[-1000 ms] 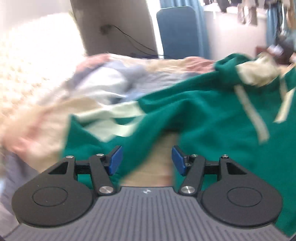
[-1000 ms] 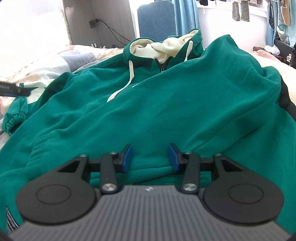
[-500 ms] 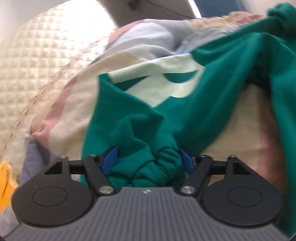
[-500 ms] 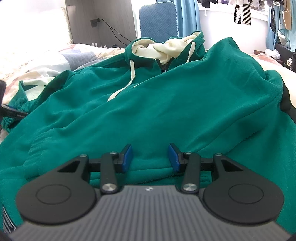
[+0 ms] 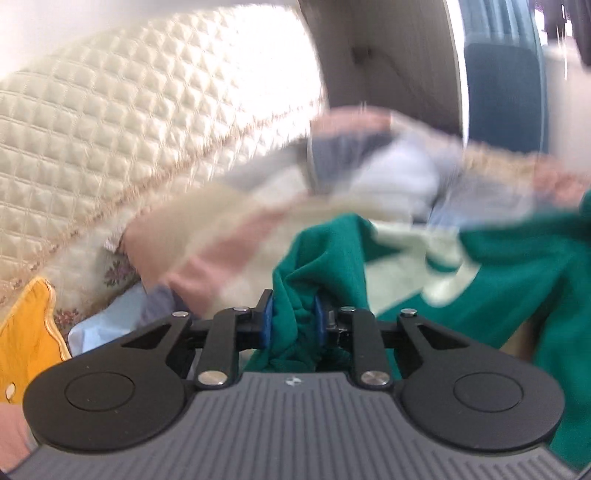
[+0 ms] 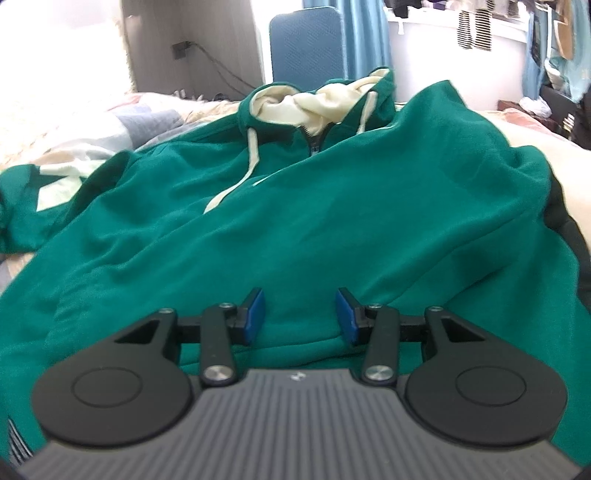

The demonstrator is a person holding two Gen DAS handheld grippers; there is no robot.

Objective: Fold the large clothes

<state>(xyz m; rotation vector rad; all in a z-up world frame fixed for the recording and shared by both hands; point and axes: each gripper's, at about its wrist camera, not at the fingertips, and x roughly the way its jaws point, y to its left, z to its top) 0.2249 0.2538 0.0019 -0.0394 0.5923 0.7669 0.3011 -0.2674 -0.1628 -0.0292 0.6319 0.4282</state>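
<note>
A large green hoodie [image 6: 332,206] with a cream-lined hood [image 6: 314,107] and cream drawstrings lies spread on the bed. Its left sleeve [image 6: 22,206] reaches out to the left edge of the right wrist view. In the left wrist view my left gripper [image 5: 291,319] is closing, and its blue pads press on the bunched green sleeve cuff [image 5: 295,332]. The sleeve [image 5: 325,254] rises from the bed and trails off to the right. My right gripper [image 6: 300,317] stands open just above the hoodie's lower front, with nothing pinched between its pads.
A cream quilted headboard [image 5: 110,129] fills the left. A patchwork quilt [image 5: 388,173] covers the bed under the hoodie. A yellow cloth [image 5: 26,332] lies at the lower left. A blue chair [image 6: 306,48] and hanging clothes [image 6: 472,26] stand behind the bed.
The left gripper has shut on the green sleeve cuff and lifted it, and its view has swung up toward the headboard. The right gripper has stayed still and open.
</note>
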